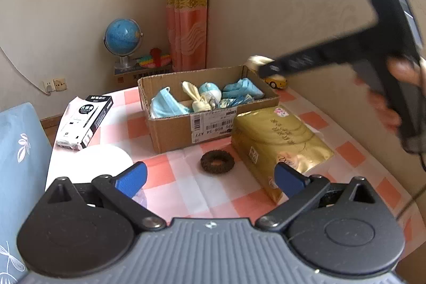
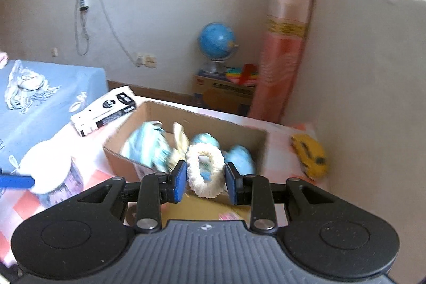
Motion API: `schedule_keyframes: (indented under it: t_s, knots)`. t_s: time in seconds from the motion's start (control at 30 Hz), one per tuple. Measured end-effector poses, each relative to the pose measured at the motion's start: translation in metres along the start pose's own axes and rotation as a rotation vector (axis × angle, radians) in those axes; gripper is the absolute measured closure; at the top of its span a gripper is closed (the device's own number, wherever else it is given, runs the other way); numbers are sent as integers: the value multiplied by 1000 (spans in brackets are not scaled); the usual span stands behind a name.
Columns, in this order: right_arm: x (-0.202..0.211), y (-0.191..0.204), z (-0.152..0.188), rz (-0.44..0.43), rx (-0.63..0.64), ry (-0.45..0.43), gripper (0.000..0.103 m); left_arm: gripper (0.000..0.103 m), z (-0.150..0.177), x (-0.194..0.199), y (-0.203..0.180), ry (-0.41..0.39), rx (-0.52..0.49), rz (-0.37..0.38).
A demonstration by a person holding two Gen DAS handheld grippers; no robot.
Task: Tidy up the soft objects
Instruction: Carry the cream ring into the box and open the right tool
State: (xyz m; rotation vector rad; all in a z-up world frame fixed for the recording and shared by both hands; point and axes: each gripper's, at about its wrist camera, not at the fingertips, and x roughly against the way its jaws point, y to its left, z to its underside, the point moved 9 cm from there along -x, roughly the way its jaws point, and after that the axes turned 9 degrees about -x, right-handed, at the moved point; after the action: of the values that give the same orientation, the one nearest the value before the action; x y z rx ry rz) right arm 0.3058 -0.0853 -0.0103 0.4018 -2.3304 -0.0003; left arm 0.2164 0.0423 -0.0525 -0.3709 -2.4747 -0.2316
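The table has a cloth with pink and white squares. 1 open cardboard box sits on it near the middle. Just beside the box, on its right, lies a shiny gold pack. In front of the box, close to the gold pack, lies 1 dark brown fuzzy ring. To the left of the box lies a black and white box, flat on its side at the table edge. Near it stands a white round tub. Behind the cardboard box, by the wall, sits a small yellow toy car.
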Motion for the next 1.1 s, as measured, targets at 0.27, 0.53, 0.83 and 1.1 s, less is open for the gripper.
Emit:
schedule_keyframes:
  t_s: [0.27, 0.53, 0.83, 1.1]
  knots:
    - [-63, 33, -34, -57, 31, 68, 67, 2, 11, -5, 24, 7, 50, -35]
    - [-113, 48, -50, -52, 76, 102, 45, 2, 17, -13, 38, 14, 109, -28]
    - [-103, 30, -32, 4, 77, 118, 3, 2, 21, -17, 32, 17, 81, -8]
    - [-63, 19, -20, 22, 64, 95, 0, 2, 19, -17, 19, 21, 49, 10]
